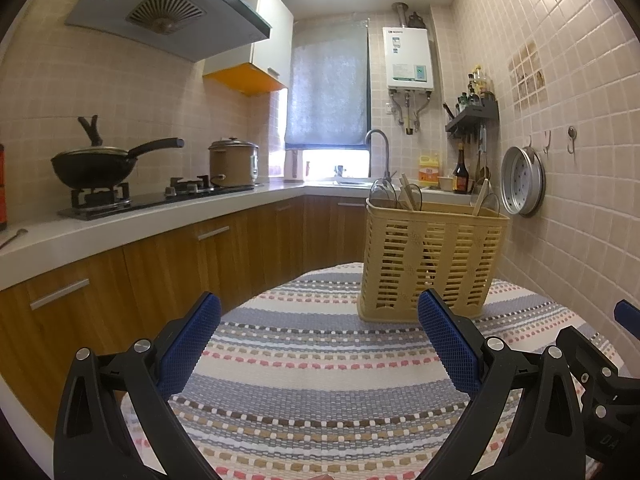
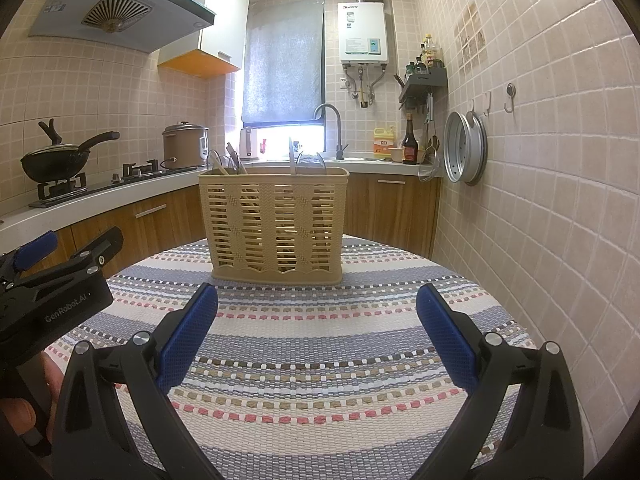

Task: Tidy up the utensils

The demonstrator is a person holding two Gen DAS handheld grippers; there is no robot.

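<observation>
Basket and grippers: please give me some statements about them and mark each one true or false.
1. The basket stands upright on the striped cloth. True.
2. The left gripper is shut on a spoon. False: its jaws stand open with nothing between them.
3. Utensils stick out of the top of the basket. True.
4. The right gripper touches the basket. False: it is open and apart from it, with bare cloth between.
5. The basket lies on the stove. False: a black pan sits there; the basket is on the cloth.
</observation>
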